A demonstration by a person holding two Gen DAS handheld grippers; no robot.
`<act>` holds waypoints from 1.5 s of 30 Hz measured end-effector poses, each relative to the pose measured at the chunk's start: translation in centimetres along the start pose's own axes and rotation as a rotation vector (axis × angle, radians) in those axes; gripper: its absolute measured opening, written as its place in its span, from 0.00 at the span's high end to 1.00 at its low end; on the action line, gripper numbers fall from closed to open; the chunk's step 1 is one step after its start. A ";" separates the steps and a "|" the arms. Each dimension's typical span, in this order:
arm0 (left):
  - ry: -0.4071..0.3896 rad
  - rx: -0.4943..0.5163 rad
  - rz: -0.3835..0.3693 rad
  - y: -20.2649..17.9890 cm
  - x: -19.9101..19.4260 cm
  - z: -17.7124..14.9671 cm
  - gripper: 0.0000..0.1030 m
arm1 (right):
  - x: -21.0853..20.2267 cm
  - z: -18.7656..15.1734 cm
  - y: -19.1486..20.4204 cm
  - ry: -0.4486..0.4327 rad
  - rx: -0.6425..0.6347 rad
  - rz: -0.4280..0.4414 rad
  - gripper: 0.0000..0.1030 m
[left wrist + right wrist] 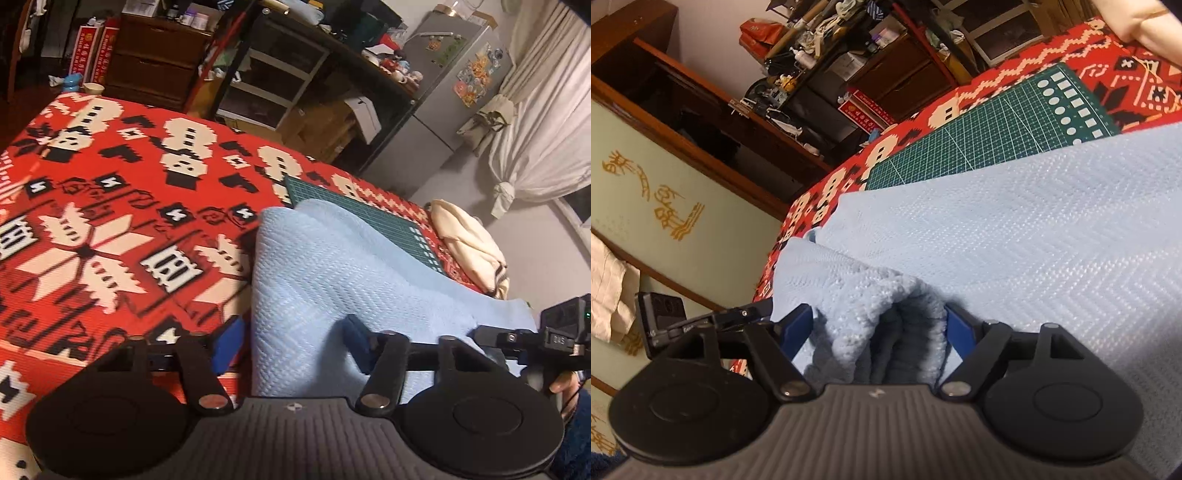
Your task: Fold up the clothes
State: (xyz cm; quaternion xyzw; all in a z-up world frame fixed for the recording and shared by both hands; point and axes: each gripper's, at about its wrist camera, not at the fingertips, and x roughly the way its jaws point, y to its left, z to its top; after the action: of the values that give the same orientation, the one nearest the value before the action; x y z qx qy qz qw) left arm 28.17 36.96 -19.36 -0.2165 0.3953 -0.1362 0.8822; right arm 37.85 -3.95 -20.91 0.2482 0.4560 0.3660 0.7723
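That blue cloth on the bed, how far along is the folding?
Partly done: the blue cloth already lies doubled over on the red blanket. In hand: a bunched corner sits between the open right claw. Left: flattening that corner; the cream garment waits untouched.

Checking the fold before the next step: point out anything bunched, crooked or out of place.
The light blue cloth lies mostly smooth, but its near edge is bunched into a thick wad between the open jaws of the right hand-held gripper. A green cutting mat lies partly under the cloth. Nothing looks spilled or damaged.
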 end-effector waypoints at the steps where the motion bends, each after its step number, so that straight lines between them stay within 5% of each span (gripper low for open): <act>1: -0.001 0.002 0.002 -0.1 0.0 0.0 0.48 | 0.1 0.0 0.2 -0.001 -0.010 -0.008 0.25; 7: -0.029 0.029 0.015 -0.8 -0.8 0.0 0.49 | -0.2 -0.4 3.1 -0.057 -0.095 -0.114 0.54; 12: -0.078 0.059 0.010 -1.8 -2.0 0.6 0.49 | -1.7 1.8 7.0 -0.112 -0.176 -0.099 0.66; 18: -0.110 0.125 0.004 -3.2 -2.6 0.0 0.51 | -0.1 3.0 5.9 -0.076 -0.183 -0.172 0.65; 22: -0.102 0.202 -0.025 -4.2 -3.3 -1.3 0.60 | -0.2 2.5 2.7 -0.093 -0.064 -0.118 0.49; 24: -0.082 0.226 -0.056 -4.7 -3.6 -1.9 0.70 | -1.3 2.1 2.8 -0.122 -0.070 -0.119 0.48; 27: -0.043 0.267 -0.102 -5.8 -3.8 -3.2 0.71 | -2.9 0.8 4.6 -0.147 -0.189 -0.154 0.48; 34: 0.017 0.386 -0.152 -9.4 -2.1 -6.9 0.71 | -5.3 -4.3 9.9 -0.174 -0.441 -0.131 0.75; 40: 0.006 0.479 -0.073 -11.1 -0.6 -9.4 0.70 | -4.5 -9.1 10.3 -0.137 -0.547 -0.182 0.77; 45: -0.040 0.552 -0.001 -12.4 -0.4 -11.0 0.70 | -5.3 -9.9 9.7 -0.146 -0.536 -0.196 0.84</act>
State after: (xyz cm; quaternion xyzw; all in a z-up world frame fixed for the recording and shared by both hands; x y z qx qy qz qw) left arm 18.73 23.31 -19.56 0.0294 0.3256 -0.2351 0.9153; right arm 24.16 -1.72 -15.75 0.0158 0.3082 0.3783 0.8727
